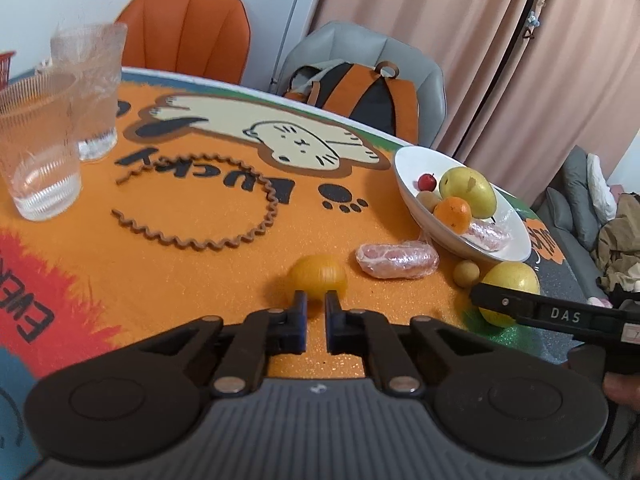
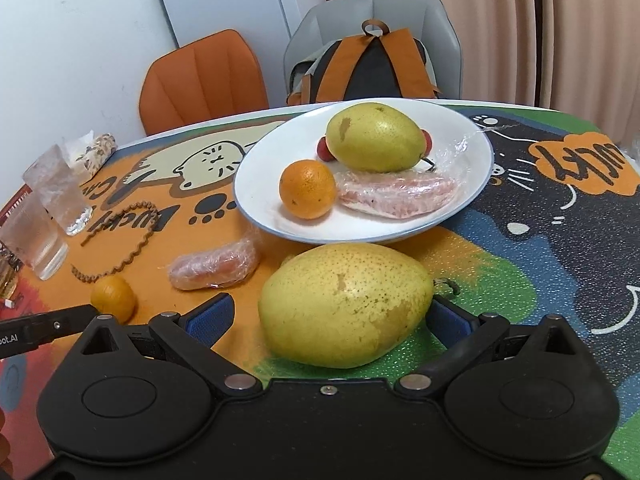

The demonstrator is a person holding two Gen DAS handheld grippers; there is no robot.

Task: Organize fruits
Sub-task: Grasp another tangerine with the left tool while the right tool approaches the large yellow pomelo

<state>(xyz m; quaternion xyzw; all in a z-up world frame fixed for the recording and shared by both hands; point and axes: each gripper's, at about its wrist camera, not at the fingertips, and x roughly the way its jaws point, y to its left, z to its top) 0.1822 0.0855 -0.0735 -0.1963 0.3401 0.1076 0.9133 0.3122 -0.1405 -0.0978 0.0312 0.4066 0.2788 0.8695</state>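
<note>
A white plate [image 2: 260,184] holds a yellow pear [image 2: 374,138], an orange [image 2: 307,189], a red berry [image 2: 323,150] and a wrapped pink fruit piece [image 2: 394,196]. On the mat lie a large yellow pear [image 2: 344,304], a wrapped piece [image 2: 214,266], a small orange [image 2: 113,298] and a small tan fruit [image 1: 466,274]. My right gripper [image 2: 328,316] is open, its jaws on either side of the large pear. My left gripper [image 1: 316,306] is nearly closed and empty, just short of the small orange [image 1: 318,276].
Two clear glasses [image 1: 38,148] stand at the left of the mat. A brown wavy cord [image 1: 240,236] lies in the middle. An orange chair [image 1: 184,32] and a grey chair with a backpack [image 1: 360,92] stand behind the table.
</note>
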